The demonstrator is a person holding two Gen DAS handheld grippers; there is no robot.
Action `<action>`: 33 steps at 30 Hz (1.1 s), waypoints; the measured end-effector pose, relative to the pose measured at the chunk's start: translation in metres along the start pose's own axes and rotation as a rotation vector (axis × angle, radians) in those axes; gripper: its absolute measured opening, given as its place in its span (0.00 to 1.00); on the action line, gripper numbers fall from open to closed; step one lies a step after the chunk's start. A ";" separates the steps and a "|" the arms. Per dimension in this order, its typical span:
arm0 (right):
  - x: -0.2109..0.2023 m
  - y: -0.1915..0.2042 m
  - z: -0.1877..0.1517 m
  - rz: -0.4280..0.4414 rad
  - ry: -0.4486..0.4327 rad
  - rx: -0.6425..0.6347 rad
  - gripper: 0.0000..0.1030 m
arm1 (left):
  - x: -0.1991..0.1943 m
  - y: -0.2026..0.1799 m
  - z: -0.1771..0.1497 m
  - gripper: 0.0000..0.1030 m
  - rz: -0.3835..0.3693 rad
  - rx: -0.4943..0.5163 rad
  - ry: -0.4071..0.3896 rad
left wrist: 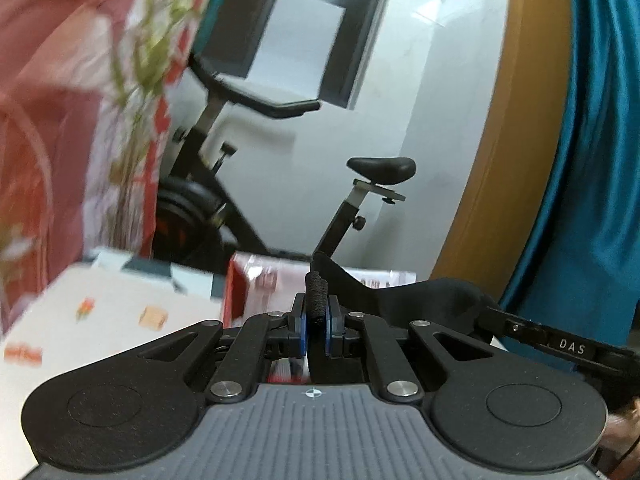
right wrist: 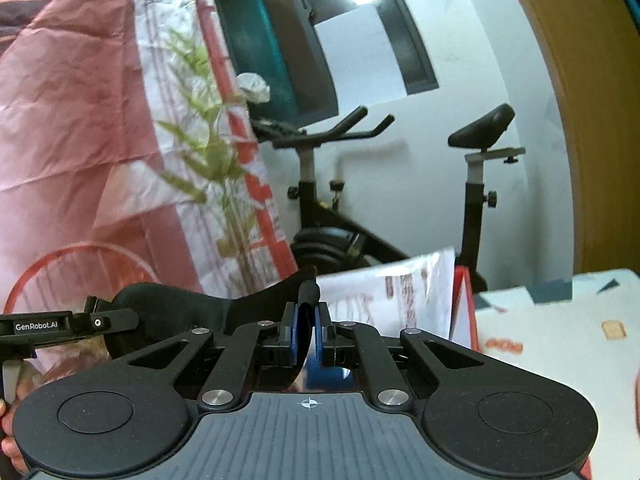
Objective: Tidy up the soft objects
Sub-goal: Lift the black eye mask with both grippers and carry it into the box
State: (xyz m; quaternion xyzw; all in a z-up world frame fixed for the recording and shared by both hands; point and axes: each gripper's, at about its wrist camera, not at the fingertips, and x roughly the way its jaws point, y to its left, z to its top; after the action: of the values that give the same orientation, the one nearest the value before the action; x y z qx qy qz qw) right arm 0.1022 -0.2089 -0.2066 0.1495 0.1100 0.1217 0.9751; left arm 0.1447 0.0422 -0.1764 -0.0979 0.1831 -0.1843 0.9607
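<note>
A black soft cloth piece [left wrist: 416, 300] hangs in the air, stretched between both grippers. My left gripper [left wrist: 317, 320] is shut on one rolled edge of it, and the cloth runs off to the right toward the other gripper's body [left wrist: 560, 346]. In the right wrist view my right gripper [right wrist: 306, 328] is shut on the other edge of the black cloth [right wrist: 180, 308], which sags to the left toward the left gripper's body [right wrist: 60, 326]. Both grippers are held up, above the table.
A white patterned tablecloth [left wrist: 100, 320] covers the table, also in the right wrist view [right wrist: 560, 352]. A red and white box or bag [left wrist: 256, 280] stands at its far edge. A pink curtain [right wrist: 72, 120], an artificial plant [right wrist: 208, 160], an exercise bike [right wrist: 320, 200] and a wooden door frame [left wrist: 500, 140] are behind.
</note>
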 end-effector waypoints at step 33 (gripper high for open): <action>0.139 -0.055 -0.024 -0.227 0.529 0.137 0.07 | 0.182 0.004 -0.001 0.09 0.056 0.123 0.559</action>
State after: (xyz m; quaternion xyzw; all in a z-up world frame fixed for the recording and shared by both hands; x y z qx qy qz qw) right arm 0.2389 -0.2156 -0.2712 0.1648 0.3844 0.0391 0.9075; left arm 0.3032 -0.0252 -0.2355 0.0204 0.4320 -0.1884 0.8818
